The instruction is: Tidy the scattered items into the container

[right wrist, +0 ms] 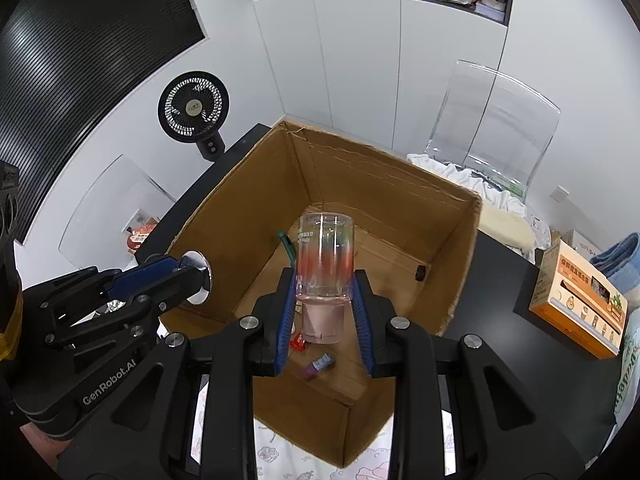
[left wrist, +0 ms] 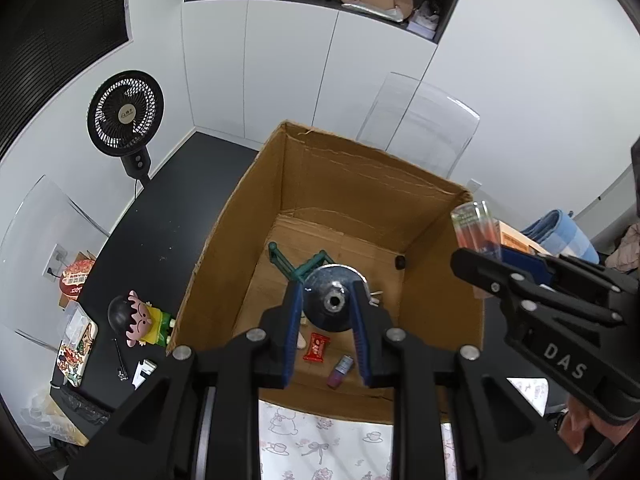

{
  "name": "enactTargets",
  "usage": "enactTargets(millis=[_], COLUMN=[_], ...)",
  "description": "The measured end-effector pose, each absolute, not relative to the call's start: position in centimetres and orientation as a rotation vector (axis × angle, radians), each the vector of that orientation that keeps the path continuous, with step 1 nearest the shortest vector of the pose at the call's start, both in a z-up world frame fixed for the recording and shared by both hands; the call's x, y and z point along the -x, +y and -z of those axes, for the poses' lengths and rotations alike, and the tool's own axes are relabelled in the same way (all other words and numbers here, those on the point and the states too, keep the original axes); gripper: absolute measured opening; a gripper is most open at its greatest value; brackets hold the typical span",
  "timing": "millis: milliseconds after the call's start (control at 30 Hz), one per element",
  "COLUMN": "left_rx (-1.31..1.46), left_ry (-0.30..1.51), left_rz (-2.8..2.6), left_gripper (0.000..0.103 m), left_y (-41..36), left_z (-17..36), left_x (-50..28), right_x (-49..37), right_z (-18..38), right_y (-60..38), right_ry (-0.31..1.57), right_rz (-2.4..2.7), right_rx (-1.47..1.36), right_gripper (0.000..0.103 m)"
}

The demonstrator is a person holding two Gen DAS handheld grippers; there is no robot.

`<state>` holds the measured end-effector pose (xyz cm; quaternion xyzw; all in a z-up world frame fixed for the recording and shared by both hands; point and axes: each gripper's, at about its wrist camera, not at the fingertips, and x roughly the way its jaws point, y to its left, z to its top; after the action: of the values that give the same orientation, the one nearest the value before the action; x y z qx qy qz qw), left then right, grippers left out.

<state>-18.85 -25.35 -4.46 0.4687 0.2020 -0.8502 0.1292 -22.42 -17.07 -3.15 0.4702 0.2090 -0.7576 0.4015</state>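
Glass tumbler between right claw pads

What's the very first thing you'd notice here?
The big open cardboard box, with both grippers poised over it. The right gripper holds a clear bottle with a pink cap; the left gripper clamps a shiny round metal piece. A big-headed cartoon figurine lies outside the box.
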Motion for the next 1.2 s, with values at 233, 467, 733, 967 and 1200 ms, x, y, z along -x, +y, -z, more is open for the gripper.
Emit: enactTargets(millis=[233,467,733,967,1200], left_rx=[-1.384,-1.364,-1.345,-1.355,-1.357], left_ry=[0.606,0.563,0.634,0.633,0.612], left_rz=[2.441,2.380,2.347,2.348,2.351], left_gripper=[0.024,0.075,0.103,0.103,0.103], left_y=[-26.3,-26.5,-27.0,-26.2,-25.4], left_z=[5.4,6.1,6.6,6.6,6.2], left_x=[18.9,18.3,17.8,17.9,18.1], right_x=[22.5,23.2,24.0,23.9,23.9], right_z=[4.3,4.6,4.4,3.6,3.3], right_y=[-17.8,-16.6,-14.7,-14.1,-13.3], right_ry=[0.600,0.597,0.682,0.677,0.654], right_rz=[1.914,1.975,2.051,2.058,2.062], right_rx=[-1.200,-1.219,-1.199,-1.184,-1.196], right_gripper=[0.033,0.095,0.103,0.103,0.103])
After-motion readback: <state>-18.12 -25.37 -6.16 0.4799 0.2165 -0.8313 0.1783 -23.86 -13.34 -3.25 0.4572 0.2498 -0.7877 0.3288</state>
